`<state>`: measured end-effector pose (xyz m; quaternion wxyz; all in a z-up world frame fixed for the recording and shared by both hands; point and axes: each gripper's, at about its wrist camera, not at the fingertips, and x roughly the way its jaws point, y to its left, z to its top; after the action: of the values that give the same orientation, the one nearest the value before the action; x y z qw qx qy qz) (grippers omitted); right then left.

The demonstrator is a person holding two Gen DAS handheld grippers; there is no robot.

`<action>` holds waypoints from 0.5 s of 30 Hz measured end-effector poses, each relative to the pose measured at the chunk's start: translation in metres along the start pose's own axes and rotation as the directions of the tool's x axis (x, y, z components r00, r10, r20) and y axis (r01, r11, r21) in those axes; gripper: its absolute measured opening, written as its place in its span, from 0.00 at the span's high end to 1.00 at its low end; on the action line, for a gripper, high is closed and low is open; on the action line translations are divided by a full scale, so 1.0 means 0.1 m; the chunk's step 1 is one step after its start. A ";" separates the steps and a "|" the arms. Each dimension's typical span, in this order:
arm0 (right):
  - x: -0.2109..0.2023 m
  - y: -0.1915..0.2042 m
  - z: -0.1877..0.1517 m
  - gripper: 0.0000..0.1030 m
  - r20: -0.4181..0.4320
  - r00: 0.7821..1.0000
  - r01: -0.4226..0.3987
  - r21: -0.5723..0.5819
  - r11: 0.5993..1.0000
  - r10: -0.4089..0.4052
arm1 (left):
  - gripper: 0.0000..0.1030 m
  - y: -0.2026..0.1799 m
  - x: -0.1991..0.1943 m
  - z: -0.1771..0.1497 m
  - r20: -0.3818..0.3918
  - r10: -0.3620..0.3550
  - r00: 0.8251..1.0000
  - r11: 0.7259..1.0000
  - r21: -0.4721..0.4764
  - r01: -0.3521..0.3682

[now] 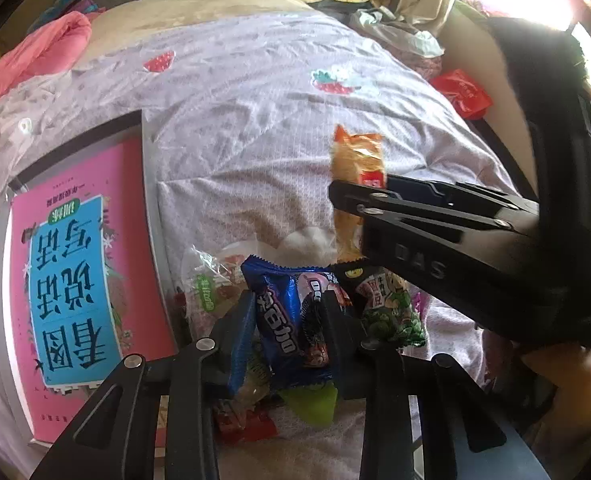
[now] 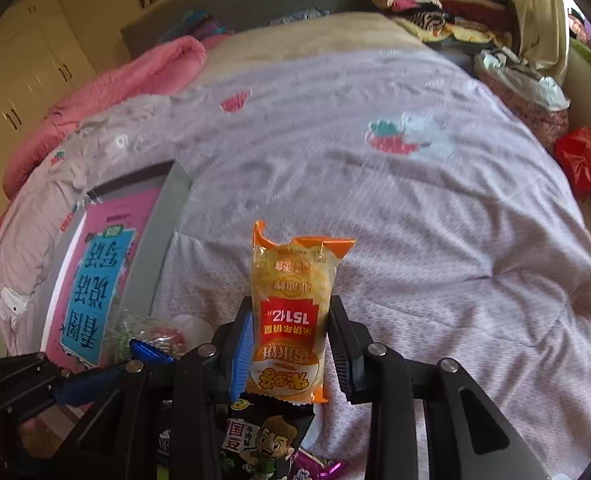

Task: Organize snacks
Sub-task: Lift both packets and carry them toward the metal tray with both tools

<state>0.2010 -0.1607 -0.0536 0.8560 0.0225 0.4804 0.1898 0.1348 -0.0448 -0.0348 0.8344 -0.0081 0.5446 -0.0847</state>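
My left gripper (image 1: 287,300) is shut on a blue cookie packet (image 1: 295,320), pinching it across its middle over a heap of snacks on the bed. My right gripper (image 2: 289,308) is shut on an orange and yellow rice-cracker packet (image 2: 291,320) and holds it upright above the quilt. In the left wrist view the same cracker packet (image 1: 355,168) sticks up out of the right gripper (image 1: 351,196), to the right of the heap. A corner of the blue packet (image 2: 151,350) shows at the lower left of the right wrist view.
The heap also holds a black and green pea packet (image 1: 391,308), a clear wrapped snack (image 1: 211,280), a red packet (image 1: 247,420) and a green one (image 1: 311,400). A grey tray (image 1: 151,200) with a pink book (image 1: 87,280) lies left. Lilac quilt (image 2: 415,220), pink blanket (image 2: 115,88), red bag (image 2: 583,160).
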 end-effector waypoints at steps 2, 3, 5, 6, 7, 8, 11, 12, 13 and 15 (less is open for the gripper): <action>-0.09 0.01 0.00 0.66 0.028 1.000 0.009 -0.002 1.000 -0.009 | 0.72 0.01 -0.05 0.01 0.011 -0.003 1.000 1.000 0.000 0.003; -0.14 0.00 0.00 0.66 0.042 0.999 0.011 -0.003 1.000 -0.011 | 0.72 0.01 -0.06 0.01 0.013 -0.003 1.000 1.000 -0.001 0.003; -0.23 0.02 0.01 0.66 0.065 0.998 0.020 -0.011 1.000 -0.019 | 0.75 0.01 -0.09 0.00 0.018 -0.006 1.000 1.000 0.001 0.006; -0.27 0.02 0.01 0.66 0.075 0.997 0.021 -0.014 1.000 -0.020 | 0.75 0.00 -0.10 0.00 0.019 -0.007 1.000 1.000 0.001 0.007; -0.30 0.01 0.00 0.66 0.082 0.996 0.021 -0.011 1.000 -0.020 | 0.76 0.00 -0.11 0.00 0.021 -0.008 1.000 1.000 0.003 0.008; -0.33 0.00 0.00 0.66 0.088 0.996 0.016 -0.009 1.000 -0.015 | 0.76 -0.01 -0.11 -0.01 0.021 -0.009 1.000 1.000 0.006 0.009; -0.40 -0.03 -0.01 0.66 0.101 0.995 0.014 -0.003 1.000 -0.014 | 0.76 -0.01 -0.11 -0.03 0.015 -0.015 1.000 1.000 0.013 0.015; -0.41 -0.05 -0.01 0.66 0.103 0.995 0.012 -0.001 1.000 -0.012 | 0.76 -0.02 -0.11 -0.03 0.013 -0.019 1.000 1.000 0.017 0.019; -0.42 -0.06 -0.02 0.66 0.106 0.994 0.015 0.002 1.000 -0.015 | 0.76 -0.03 -0.12 -0.04 0.012 -0.022 1.000 1.000 0.020 0.022; -0.45 -0.09 -0.04 0.66 0.110 0.994 0.012 0.009 1.000 -0.012 | 0.76 -0.03 -0.12 -0.05 0.012 -0.024 1.000 0.999 0.023 0.024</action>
<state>0.1796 -0.1855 -0.0209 0.8821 0.0336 0.4335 0.1811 0.1250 -0.0454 -0.0255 0.8367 -0.0058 0.5382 -0.1009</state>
